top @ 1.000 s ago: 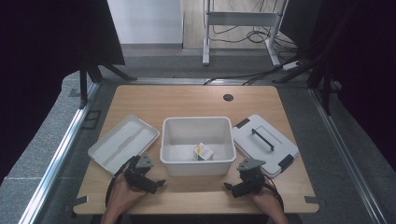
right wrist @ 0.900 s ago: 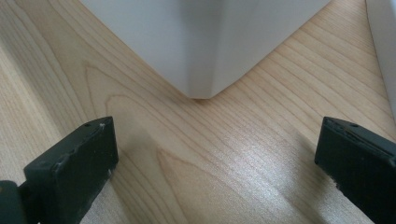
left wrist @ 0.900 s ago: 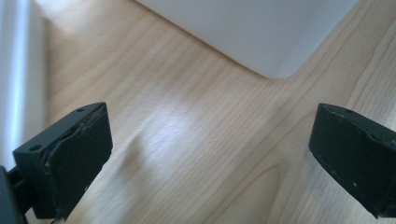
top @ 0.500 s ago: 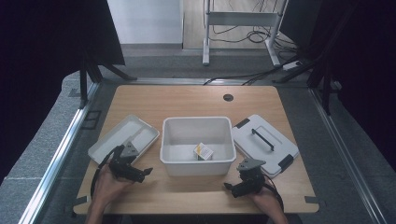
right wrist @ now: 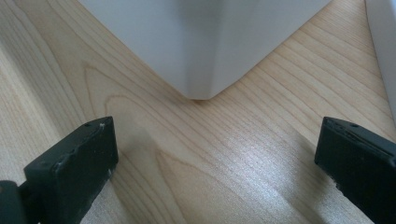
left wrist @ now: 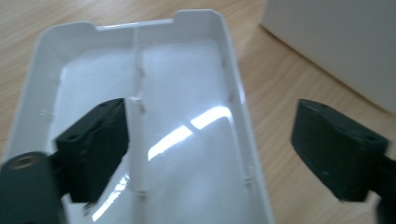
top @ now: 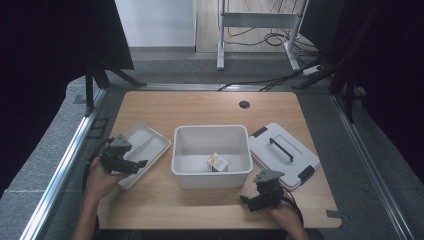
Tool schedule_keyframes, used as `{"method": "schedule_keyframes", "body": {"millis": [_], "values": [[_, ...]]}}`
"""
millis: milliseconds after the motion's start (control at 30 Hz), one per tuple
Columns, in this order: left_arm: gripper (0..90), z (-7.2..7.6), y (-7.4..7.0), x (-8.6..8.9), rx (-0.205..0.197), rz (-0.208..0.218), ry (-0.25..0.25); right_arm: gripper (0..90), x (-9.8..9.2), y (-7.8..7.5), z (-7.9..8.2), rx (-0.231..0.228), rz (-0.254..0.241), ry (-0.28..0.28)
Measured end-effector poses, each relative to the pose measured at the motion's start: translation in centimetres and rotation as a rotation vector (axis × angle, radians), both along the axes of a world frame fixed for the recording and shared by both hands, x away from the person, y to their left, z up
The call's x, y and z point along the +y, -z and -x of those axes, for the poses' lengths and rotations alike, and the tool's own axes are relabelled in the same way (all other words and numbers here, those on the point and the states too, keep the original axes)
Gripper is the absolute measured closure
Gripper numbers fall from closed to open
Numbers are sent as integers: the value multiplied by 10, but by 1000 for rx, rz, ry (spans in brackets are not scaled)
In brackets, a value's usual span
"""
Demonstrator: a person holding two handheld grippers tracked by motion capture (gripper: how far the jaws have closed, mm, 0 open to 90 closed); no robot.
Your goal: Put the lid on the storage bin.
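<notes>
- I am holding my left gripper [top: 134,165] over the near end of the white divided tray [top: 150,142] at the table's left; its jaws have just been closing a little, still apart, gripping nothing.
- The tray's long axis is running away from me, its right rim [left wrist: 243,112] lying between my jaws.
- My right gripper [top: 247,201] is resting open, farther off, by the white bin [top: 210,175].

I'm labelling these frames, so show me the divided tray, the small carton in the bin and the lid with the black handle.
divided tray [left wrist: 187,116], left gripper view, floor of the right compartment.
small carton [top: 217,161], high view, its top face.
lid [top: 292,162], high view, flat white top beside the handle.
</notes>
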State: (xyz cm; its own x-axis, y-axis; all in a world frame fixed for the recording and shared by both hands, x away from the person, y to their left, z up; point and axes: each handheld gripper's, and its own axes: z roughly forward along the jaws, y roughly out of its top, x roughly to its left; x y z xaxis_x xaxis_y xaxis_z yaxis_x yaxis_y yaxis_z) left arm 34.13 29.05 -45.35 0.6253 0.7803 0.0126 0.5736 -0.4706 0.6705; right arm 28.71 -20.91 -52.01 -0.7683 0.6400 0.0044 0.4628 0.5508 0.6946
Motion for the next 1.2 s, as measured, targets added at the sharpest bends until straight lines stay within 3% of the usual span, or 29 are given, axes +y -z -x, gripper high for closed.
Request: {"method": "schedule_keyframes", "body": {"millis": [167, 333, 633, 900, 1033, 1100, 1200], "values": [[242, -14, 0, 14, 8, -5, -28, 0, 0, 0, 0, -1, 0, 1], [350, -28, 8, 23, 43, -29, -45, 0, 0, 0, 0, -1, 0, 2], [662, -39, 31, 27, 107, -13, -78, 0, 0, 0, 0, -2, 1, 2], [786, -40, 39, 25, 157, -39, -69, 0, 0, 0, 0, -2, 0, 3], [882, -40, 39, 24, 151, -49, -58, 0, 0, 0, 0, -3, 0, 2], [890, -41, 38, 24, 148, -75, -43, 0, 0, 0, 0, -2, 0, 2], [891, -42, 35, 27, 144, -71, -11, 0, 0, 0, 0, -2, 1, 2]]}}
